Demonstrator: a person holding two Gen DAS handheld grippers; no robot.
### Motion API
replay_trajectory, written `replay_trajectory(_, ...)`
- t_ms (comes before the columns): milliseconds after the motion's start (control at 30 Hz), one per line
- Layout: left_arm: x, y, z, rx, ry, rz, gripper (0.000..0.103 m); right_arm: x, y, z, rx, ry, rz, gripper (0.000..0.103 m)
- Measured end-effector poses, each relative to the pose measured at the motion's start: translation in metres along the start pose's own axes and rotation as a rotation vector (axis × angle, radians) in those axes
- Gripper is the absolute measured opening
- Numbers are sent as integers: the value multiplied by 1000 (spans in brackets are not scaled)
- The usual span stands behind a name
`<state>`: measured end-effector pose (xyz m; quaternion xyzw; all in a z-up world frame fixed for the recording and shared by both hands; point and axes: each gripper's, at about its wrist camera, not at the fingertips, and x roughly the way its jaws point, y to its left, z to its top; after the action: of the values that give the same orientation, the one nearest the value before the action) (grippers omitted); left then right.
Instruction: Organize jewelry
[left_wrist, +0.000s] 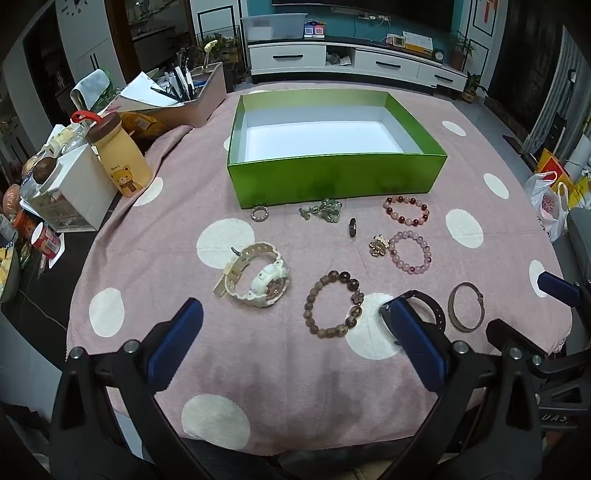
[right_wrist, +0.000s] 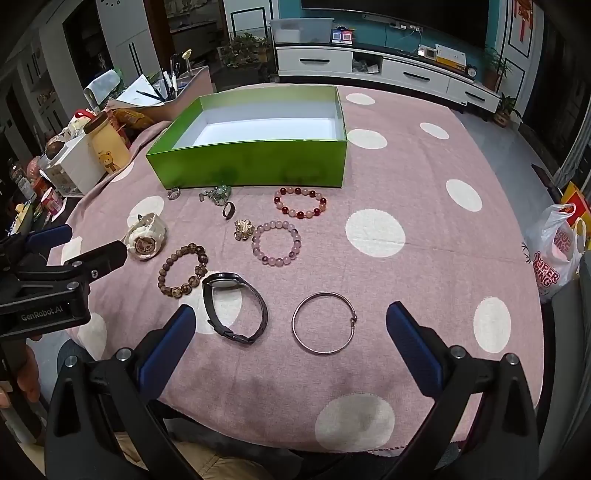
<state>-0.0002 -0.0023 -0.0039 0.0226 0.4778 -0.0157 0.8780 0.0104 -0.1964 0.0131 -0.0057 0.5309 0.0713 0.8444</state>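
The green box (left_wrist: 332, 184) holds nothing, both grippers gape wide and empty, and only the right wrist view shows the whole black watch (right_wrist: 234, 308).

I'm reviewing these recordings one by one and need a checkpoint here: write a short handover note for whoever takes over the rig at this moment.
Left gripper: open, empty, above the cloth.
Right gripper: open, empty, over the thin silver metal bangle.
Green cardboard box with white lining: empty.
On the pink dotted tablecloth: white chunky watch, brown wooden bead bracelet, black band watch, two pink bead bracelets, rings, charms.
Done: nothing boxed.
Left: move every piece into the box.
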Motion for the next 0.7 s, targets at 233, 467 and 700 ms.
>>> replay_trajectory(233,4,0,1,0,7,-4,101,1,-1,0,3,-1,1,102)
replay_trajectory(467,5,-1,1,1,8,-4,101,1,-1,0,3,-2,2,102)
replay_trajectory(700,6,-1,1,2,11,-6,101,1,-2,2,6,-1,1,102)
